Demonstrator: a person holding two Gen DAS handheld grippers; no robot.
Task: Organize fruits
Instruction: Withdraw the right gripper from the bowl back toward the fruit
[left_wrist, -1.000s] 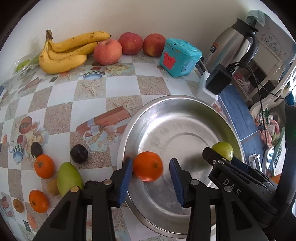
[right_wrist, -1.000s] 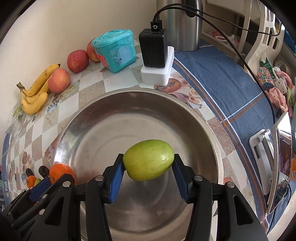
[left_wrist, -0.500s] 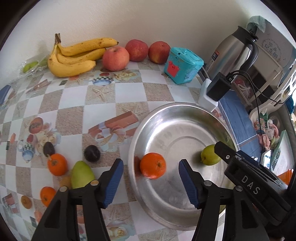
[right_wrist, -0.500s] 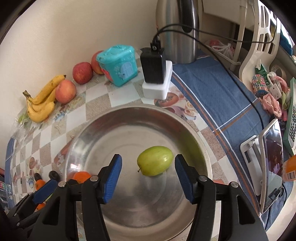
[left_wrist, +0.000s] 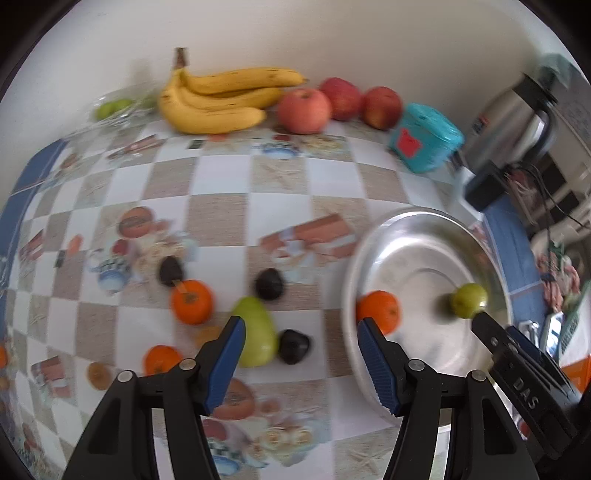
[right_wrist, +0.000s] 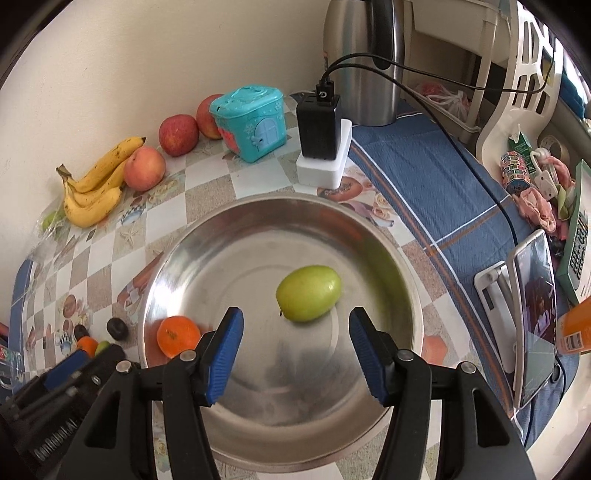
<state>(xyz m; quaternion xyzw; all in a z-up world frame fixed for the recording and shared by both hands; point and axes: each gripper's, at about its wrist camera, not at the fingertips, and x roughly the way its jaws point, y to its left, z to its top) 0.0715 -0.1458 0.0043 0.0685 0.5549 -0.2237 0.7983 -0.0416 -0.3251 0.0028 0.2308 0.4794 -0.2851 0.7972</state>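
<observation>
Both tools wide, empty: left tool (left_wrist: 301, 349); right tool (right_wrist: 294, 341) over bowl (right_wrist: 177, 258)

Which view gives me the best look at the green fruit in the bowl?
Right wrist: the green fruit lies whole and sharp in the bowl, just beyond the open right claw. In the left wrist view it is small, blurred and off to the side.

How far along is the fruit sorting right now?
Done: an orange and a green fruit lie in the steel bowl. In hand: nothing; the left gripper and right gripper are open. Left: two oranges, a green pear and three dark fruits on the table.
</observation>
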